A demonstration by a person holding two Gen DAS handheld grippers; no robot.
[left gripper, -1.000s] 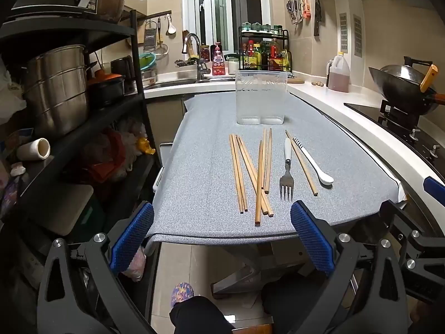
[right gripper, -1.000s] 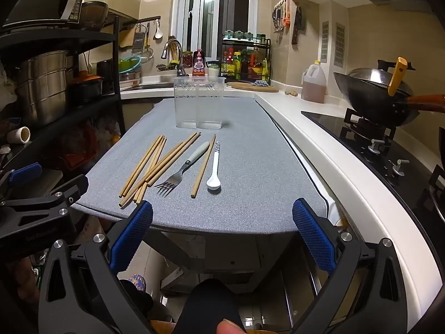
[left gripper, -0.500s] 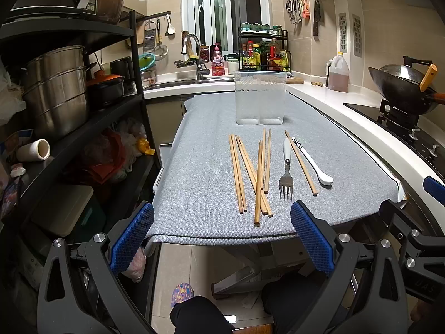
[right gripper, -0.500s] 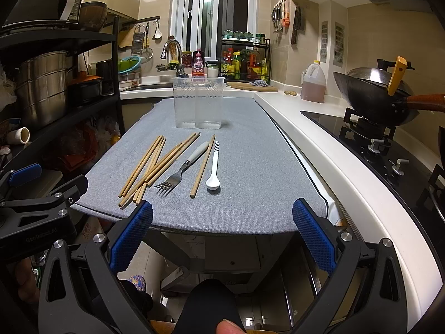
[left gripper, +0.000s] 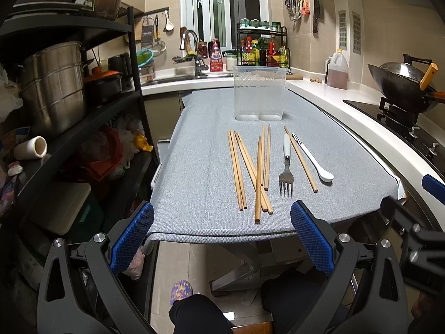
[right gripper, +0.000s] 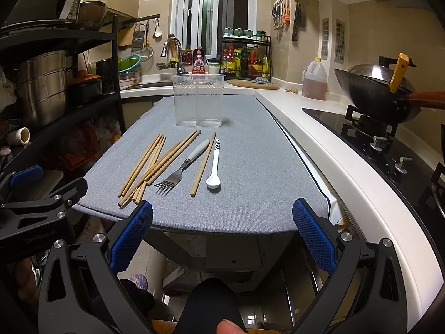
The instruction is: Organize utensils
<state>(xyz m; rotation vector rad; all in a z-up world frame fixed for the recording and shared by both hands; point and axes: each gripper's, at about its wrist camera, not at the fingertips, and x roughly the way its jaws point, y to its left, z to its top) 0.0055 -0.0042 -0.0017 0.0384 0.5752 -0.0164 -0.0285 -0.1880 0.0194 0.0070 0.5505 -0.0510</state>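
Observation:
Several wooden chopsticks (left gripper: 251, 167) lie on the grey table cloth (left gripper: 200, 167), with a white-handled fork (left gripper: 286, 164), one more chopstick (left gripper: 301, 160) and a white spoon (left gripper: 313, 157) to their right. A clear two-compartment holder (left gripper: 258, 93) stands upright behind them. My left gripper (left gripper: 222, 239) is open and empty at the table's front edge. My right gripper (right gripper: 222, 236) is open and empty, also at the front edge; in its view show the chopsticks (right gripper: 155, 164), fork (right gripper: 182, 165), spoon (right gripper: 214, 164) and holder (right gripper: 198, 100).
A black rack (left gripper: 69, 89) with steel pots stands left of the table. A white counter (right gripper: 319, 139) with a stove and wok (right gripper: 383, 94) runs along the right. The sink and bottles are at the back. The left gripper (right gripper: 36, 211) shows in the right wrist view.

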